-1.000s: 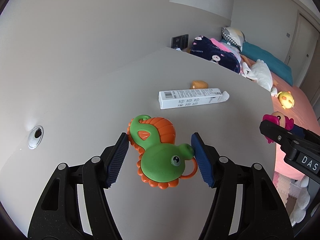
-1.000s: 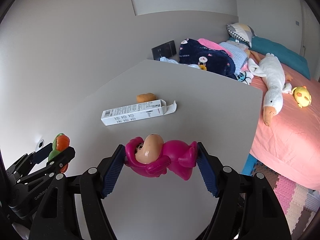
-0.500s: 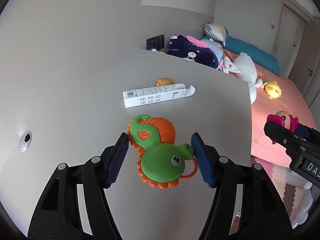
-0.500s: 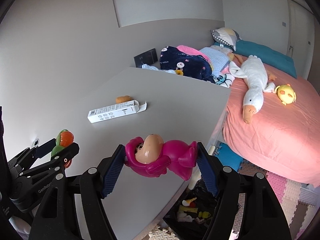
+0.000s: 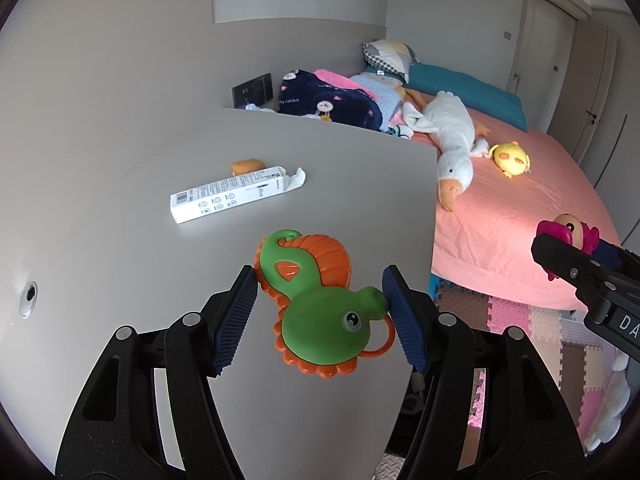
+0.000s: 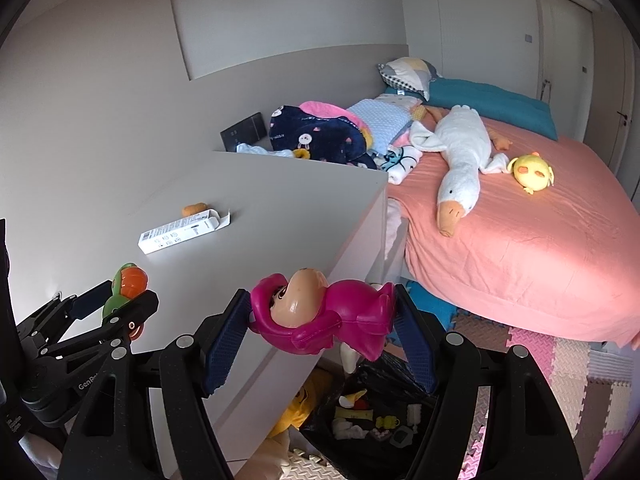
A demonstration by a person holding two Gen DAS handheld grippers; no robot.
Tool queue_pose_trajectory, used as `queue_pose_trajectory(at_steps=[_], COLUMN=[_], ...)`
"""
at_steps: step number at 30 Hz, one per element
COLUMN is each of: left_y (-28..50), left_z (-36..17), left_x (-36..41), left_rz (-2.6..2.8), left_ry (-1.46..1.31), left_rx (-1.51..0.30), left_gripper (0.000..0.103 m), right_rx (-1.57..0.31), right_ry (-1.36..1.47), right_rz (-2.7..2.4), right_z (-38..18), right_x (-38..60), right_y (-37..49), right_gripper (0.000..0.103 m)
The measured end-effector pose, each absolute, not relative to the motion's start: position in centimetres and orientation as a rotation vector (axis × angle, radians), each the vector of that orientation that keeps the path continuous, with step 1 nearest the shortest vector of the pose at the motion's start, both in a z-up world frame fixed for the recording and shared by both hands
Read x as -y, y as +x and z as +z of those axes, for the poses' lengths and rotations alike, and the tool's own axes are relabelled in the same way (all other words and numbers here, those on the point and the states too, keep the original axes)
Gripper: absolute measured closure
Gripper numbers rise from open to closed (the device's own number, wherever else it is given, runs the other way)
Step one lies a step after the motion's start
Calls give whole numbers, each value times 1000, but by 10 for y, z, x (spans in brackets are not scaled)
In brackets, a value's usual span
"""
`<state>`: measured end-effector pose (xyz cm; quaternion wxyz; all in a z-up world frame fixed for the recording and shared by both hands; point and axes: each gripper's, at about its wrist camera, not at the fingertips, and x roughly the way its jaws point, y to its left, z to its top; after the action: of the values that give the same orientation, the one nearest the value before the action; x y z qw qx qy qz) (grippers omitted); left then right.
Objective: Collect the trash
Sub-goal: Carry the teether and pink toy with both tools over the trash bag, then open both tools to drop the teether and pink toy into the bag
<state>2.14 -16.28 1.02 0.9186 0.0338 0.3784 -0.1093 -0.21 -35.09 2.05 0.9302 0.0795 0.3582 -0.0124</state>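
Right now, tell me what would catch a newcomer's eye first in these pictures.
Two bright toys stand out, each gripped in mid-air: a green and orange toy in the left gripper above the grey table, and a pink doll in the right gripper past the table's edge. Below the doll sits a black trash bag, and on the pink bed lies a white stuffed goose.

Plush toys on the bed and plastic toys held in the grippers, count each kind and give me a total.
Plush toys on the bed: 2, the white goose and the yellow chick.
Plastic toys in the grippers: 2, the green and orange toy in the left gripper and the magenta figure in the right gripper.
Total: 4
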Motion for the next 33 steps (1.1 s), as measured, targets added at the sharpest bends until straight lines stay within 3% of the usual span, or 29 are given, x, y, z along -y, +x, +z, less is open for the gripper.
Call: queue_pose_trajectory(at_steps=[30,32,33], left_y=[-12,-15,-17], left_z=[-4,-2,-2], left_x=[266,270,271], left_rz=[-519,-566,-577], left_ry=[233,230,235], left_rx=[-813,-809,-805], left_gripper=[39,26,7], right_rx=[-732,-730,-719], right_ry=[250,235,217], right_rz=[-236,-256,-280], right_z=[15,17,18], right_x=[444,446,447], right_y=[-26,-27,-28], right_gripper=[32,28,25])
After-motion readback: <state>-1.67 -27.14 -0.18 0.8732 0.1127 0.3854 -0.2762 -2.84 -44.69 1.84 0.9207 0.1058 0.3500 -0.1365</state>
